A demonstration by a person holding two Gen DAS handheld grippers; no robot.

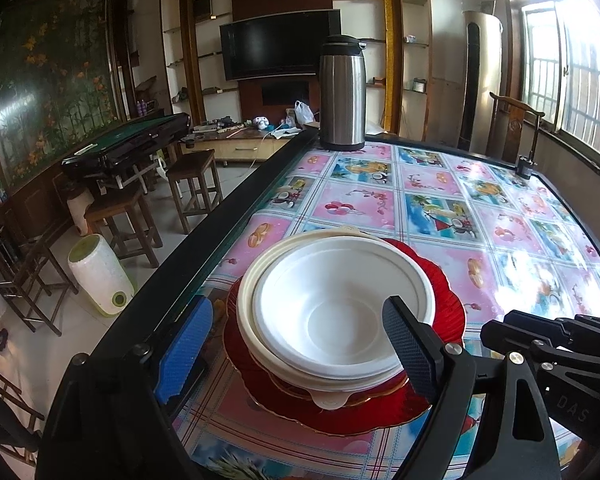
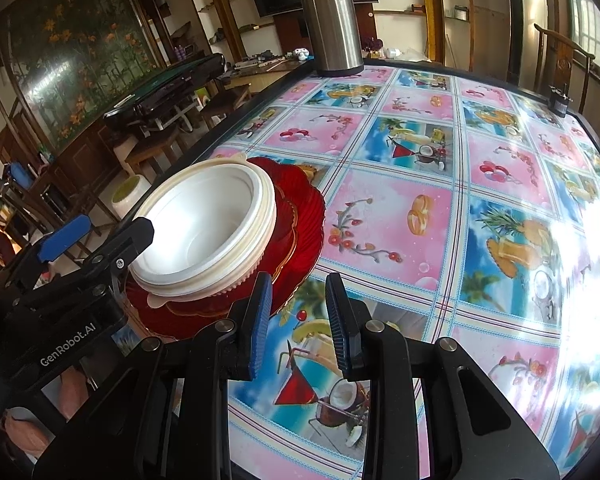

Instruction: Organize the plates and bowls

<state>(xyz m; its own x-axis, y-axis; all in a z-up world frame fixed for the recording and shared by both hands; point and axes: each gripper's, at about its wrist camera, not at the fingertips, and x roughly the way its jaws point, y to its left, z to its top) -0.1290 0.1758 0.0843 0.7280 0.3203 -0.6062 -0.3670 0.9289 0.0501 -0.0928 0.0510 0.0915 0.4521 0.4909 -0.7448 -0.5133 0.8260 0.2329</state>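
White bowls [image 1: 340, 312] sit stacked on the red plate [image 1: 444, 312] near the bench's [image 1: 440, 208] left edge; left gripper [image 1: 296, 354] fingers spread wide around them, right gripper [image 2: 298, 322] fingers slightly apart, empty.

Left gripper [image 1: 296, 344] wide open; right gripper [image 2: 298, 320] narrowly parted.

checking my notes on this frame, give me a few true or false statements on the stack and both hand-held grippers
1. The white bowl sits on top of the stack. True.
2. The red plate is at the bottom of the stack. True.
3. The right hand-held gripper holds a bowl. False: nothing is between its fingers.
4. The left hand-held gripper is shut. False: its jaws stand wide, either side of the bowl.
5. The steel flask lies on its side. False: it stands upright at the table's far edge.
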